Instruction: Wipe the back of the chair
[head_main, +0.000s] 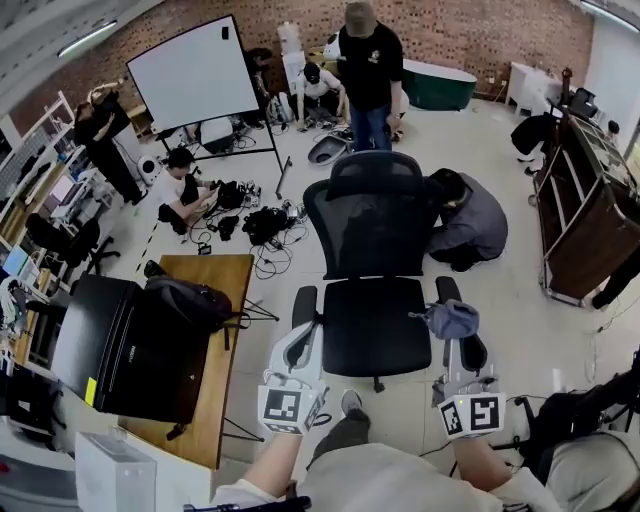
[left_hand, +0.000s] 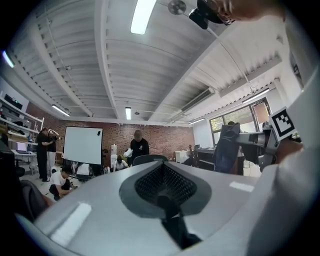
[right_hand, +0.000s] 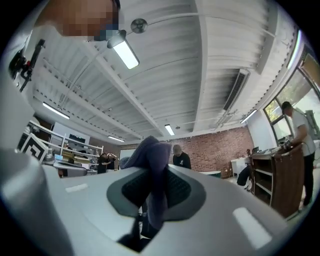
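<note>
The black mesh office chair stands in the middle of the head view, its back (head_main: 372, 222) on the far side and its seat (head_main: 377, 325) towards me. My right gripper (head_main: 452, 338) hovers over the chair's right armrest, shut on a crumpled blue-grey cloth (head_main: 452, 319). In the right gripper view the cloth (right_hand: 152, 160) sticks up and hangs down from the pinched jaws of the right gripper (right_hand: 155, 187). My left gripper (head_main: 303, 328) is over the left armrest; in its own view the left gripper (left_hand: 162, 172) shows jaws shut with nothing between them.
A wooden table (head_main: 222, 275) with a black case and a bag stands at the left. One person (head_main: 470, 220) crouches right beside the chair, and another person (head_main: 368, 70) stands behind it. Cables (head_main: 265, 225) lie on the floor. A wooden cabinet (head_main: 585, 220) is at the right.
</note>
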